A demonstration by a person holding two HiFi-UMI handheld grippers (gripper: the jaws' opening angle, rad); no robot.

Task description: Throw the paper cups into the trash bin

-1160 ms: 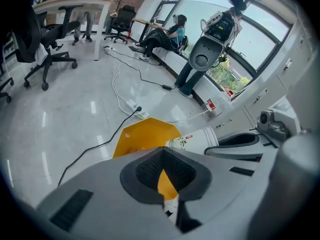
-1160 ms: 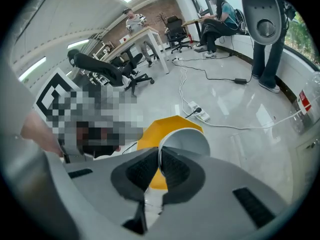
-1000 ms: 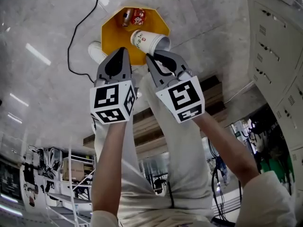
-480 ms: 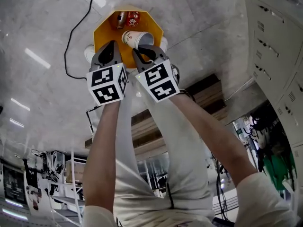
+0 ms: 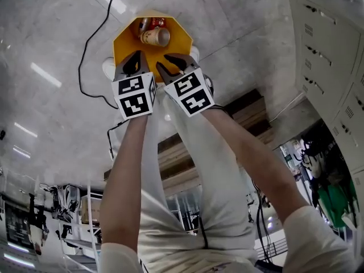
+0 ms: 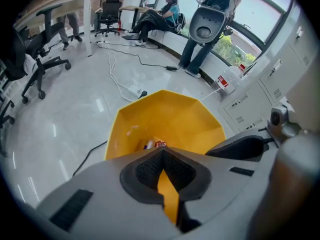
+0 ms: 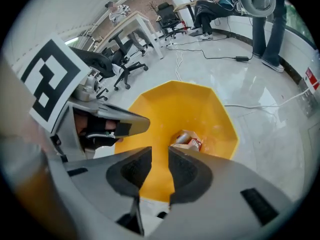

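A yellow octagonal trash bin (image 5: pixel 121 38) stands on the grey floor at the top of the head view. A paper cup (image 5: pixel 154 36) lies on its side inside it, free of both grippers, next to a red-labelled can (image 5: pixel 153 23). My right gripper (image 5: pixel 174 62) hangs over the bin's near rim; its jaws are opening and nothing is between the pads (image 7: pixel 134 170). My left gripper (image 5: pixel 135 62) is close beside it, shut and empty, pads (image 6: pixel 150 170) meeting at the tip. Both gripper views look down into the bin (image 6: pixel 165 116) (image 7: pixel 175 109).
A black cable (image 5: pixel 90 38) curls over the floor left of the bin. Grey lockers (image 5: pixel 335 67) line the right side, with wooden planks (image 5: pixel 250 110) on the floor before them. The person's white shoes (image 5: pixel 107 67) stand at the bin's near edge. Office chairs (image 6: pixel 35 59) are farther off.
Both grippers moved up over the bin. The right gripper's jaws parted and the paper cup it held dropped into the bin.
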